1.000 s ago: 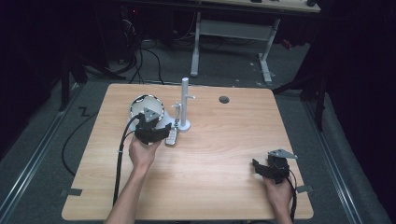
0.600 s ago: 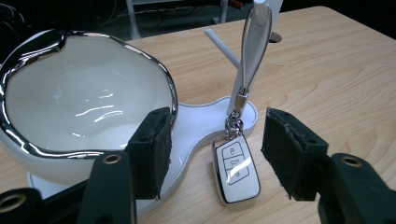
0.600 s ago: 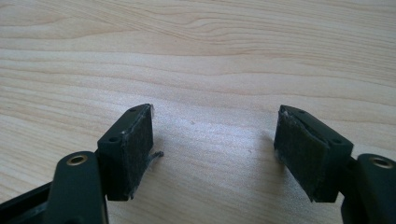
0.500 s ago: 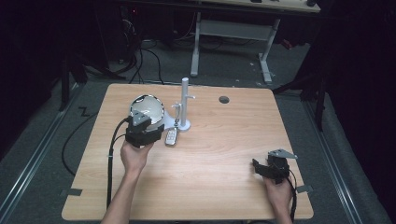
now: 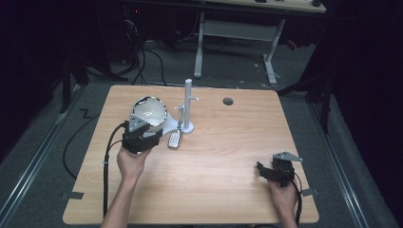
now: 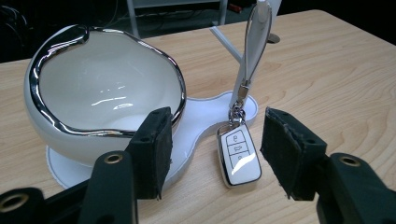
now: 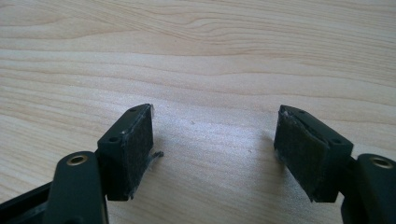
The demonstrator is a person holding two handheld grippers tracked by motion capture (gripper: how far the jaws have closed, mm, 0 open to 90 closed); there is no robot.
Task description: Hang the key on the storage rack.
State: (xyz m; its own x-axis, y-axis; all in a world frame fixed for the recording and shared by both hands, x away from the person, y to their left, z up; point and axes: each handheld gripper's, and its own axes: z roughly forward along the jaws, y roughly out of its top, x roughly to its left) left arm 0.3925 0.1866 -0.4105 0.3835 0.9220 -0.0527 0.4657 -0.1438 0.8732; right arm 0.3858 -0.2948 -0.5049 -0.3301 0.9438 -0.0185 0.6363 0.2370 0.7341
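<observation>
A white car key fob lies on the wooden table, its white strap running up to a peg of the white stand. Beside it a white bowl with a chrome rim rests on the stand's flat base. My left gripper is open just short of the fob, which lies between and ahead of the jaws. My right gripper is open low over bare wood near the table's front right, nothing between its fingers.
A round dark grommet is set in the table's far side. A black cable trails from the left gripper off the front edge. Desk legs and cables stand on the floor beyond the table.
My left gripper has drawn back toward the person and a little left, away from the stand, still open. The right gripper has stayed put.
</observation>
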